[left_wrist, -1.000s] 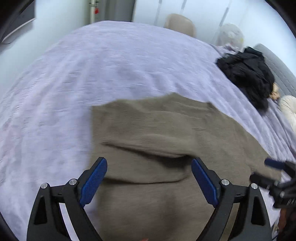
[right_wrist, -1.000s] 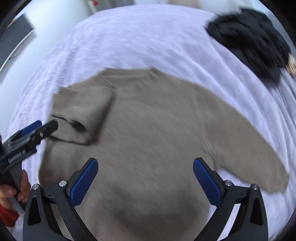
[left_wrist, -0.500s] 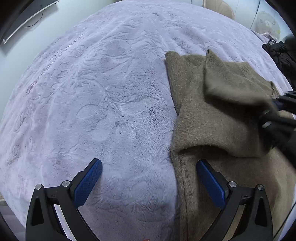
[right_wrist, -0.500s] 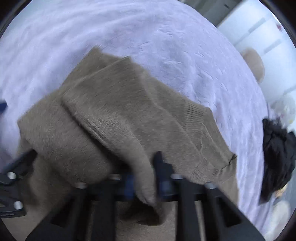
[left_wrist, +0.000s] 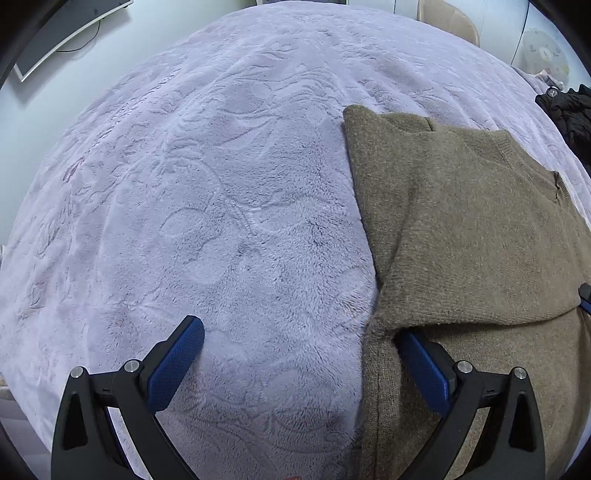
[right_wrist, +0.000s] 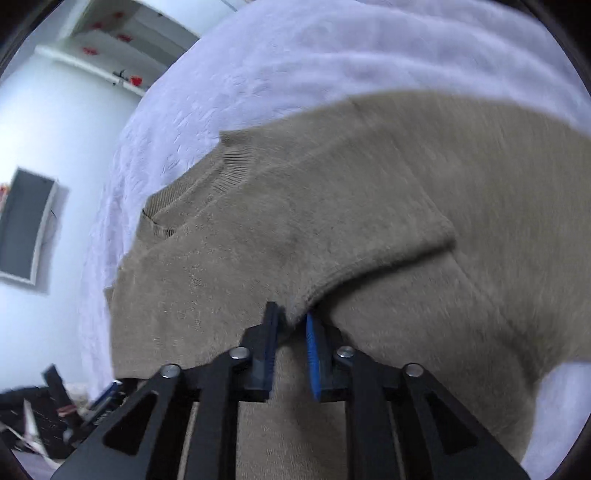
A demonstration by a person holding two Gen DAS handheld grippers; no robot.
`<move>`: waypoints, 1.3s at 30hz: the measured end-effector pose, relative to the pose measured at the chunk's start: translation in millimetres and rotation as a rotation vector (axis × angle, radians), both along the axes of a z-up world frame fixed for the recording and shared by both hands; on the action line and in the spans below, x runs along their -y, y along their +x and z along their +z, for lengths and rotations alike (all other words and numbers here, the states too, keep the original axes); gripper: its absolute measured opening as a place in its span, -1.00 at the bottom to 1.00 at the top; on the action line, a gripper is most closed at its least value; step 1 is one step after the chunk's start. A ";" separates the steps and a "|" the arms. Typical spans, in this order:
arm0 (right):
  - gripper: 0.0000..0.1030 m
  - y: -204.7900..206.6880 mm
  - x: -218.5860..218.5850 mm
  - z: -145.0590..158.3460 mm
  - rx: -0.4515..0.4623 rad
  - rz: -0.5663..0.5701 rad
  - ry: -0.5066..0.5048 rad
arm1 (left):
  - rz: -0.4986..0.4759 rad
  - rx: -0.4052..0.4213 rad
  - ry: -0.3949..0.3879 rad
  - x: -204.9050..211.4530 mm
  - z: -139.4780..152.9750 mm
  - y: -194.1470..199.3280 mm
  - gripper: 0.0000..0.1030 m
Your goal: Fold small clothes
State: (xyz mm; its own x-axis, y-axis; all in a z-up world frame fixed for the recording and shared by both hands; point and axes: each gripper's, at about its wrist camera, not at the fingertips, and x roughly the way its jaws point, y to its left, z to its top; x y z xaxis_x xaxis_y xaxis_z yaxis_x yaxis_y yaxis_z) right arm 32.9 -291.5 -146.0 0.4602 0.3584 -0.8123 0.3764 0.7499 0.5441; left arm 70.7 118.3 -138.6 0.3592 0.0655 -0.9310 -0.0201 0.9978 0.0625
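A taupe knit sweater (left_wrist: 472, 229) lies on the lilac plush blanket (left_wrist: 221, 206), its sleeve folded across the body. In the right wrist view the sweater (right_wrist: 332, 221) fills the middle. My right gripper (right_wrist: 291, 321) is shut on the edge of the folded sleeve, pinching the knit between its blue pads. My left gripper (left_wrist: 295, 350) is open and empty, low over the blanket at the sweater's left edge; its right finger (left_wrist: 424, 365) rests under the folded edge.
A black garment (left_wrist: 569, 110) lies at the blanket's far right edge. A beige chair back (left_wrist: 447, 18) stands beyond the bed. A dark wall screen (right_wrist: 26, 225) and floor clutter (right_wrist: 44, 417) show at the left in the right wrist view.
My right gripper closed on the sleeve and carried it across the sweater body. My left gripper shifted left from over the sweater to its left edge and stays open.
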 end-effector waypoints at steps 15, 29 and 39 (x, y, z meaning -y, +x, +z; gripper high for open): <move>-0.88 16.8 20.6 12.6 -0.009 -0.001 -0.032 | -0.040 0.023 0.019 -3.1 5.6 -3.5 1.00; 0.04 -24.7 27.7 31.3 -0.072 0.005 -0.104 | -0.062 -0.003 -0.122 -32.8 60.1 -10.3 1.00; 0.05 -85.1 -41.2 28.3 -0.205 0.190 -0.176 | -0.180 -0.119 -0.019 5.0 23.5 -37.8 1.00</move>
State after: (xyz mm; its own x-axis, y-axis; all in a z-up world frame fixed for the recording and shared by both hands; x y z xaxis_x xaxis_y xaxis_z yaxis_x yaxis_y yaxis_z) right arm -52.2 -250.4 -117.7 0.2190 0.2685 -0.9381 0.3090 0.8928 0.3276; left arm 32.9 113.4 -115.1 0.2508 -0.0078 -0.9680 0.1648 0.9857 0.0348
